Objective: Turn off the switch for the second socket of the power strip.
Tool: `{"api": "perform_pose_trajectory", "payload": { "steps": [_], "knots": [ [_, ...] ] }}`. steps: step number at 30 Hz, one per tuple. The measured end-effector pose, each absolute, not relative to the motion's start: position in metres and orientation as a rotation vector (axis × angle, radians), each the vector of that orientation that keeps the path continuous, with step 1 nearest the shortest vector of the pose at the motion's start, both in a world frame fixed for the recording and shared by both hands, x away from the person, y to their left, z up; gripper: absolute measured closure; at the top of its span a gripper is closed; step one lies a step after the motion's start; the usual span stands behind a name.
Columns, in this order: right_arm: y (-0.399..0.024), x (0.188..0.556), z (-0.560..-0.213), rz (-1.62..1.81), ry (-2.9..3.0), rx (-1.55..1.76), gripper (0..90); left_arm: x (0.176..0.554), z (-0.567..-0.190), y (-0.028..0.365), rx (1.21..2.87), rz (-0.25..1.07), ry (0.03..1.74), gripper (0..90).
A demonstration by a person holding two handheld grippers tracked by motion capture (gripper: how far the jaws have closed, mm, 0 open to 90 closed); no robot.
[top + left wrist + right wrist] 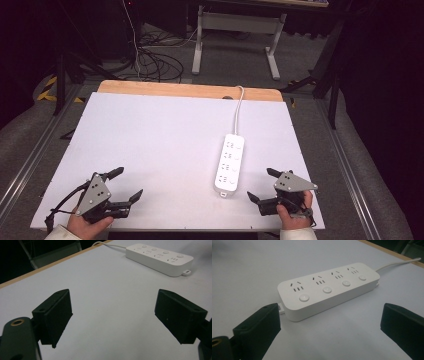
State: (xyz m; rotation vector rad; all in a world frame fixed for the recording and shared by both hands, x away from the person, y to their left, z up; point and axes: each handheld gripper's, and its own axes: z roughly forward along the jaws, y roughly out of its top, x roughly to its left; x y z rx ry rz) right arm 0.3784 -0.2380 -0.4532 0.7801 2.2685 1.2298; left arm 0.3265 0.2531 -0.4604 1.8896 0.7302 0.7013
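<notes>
Roughly: power strip [229, 164] lay right of centre on the table [150, 150], near end just beside the right gripper [260, 185]; both it and the left gripper [127, 182] gaped wide, empty; strip looked rigid, light, smooth-sided; best pinched across its long sides.

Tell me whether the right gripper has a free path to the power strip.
Probably yes. The right gripper is open and sits just right of the power strip's near end, with only bare white table between them and nothing plugged in.
</notes>
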Motion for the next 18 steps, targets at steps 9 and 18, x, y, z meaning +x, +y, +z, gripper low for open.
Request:
{"api": "perform_pose_trajectory", "payload": {
  "steps": [9,18],
  "knots": [
    [-0.231,0.392,-0.437,1.219,2.296,0.788,3.3,0.326,-0.460,0.254,1.892,0.705,0.730,15.1],
    [-0.226,0.405,-0.415,1.227,2.308,0.789,3.3,0.327,-0.460,0.253,1.893,0.701,0.734,15.2]
  ]
}}
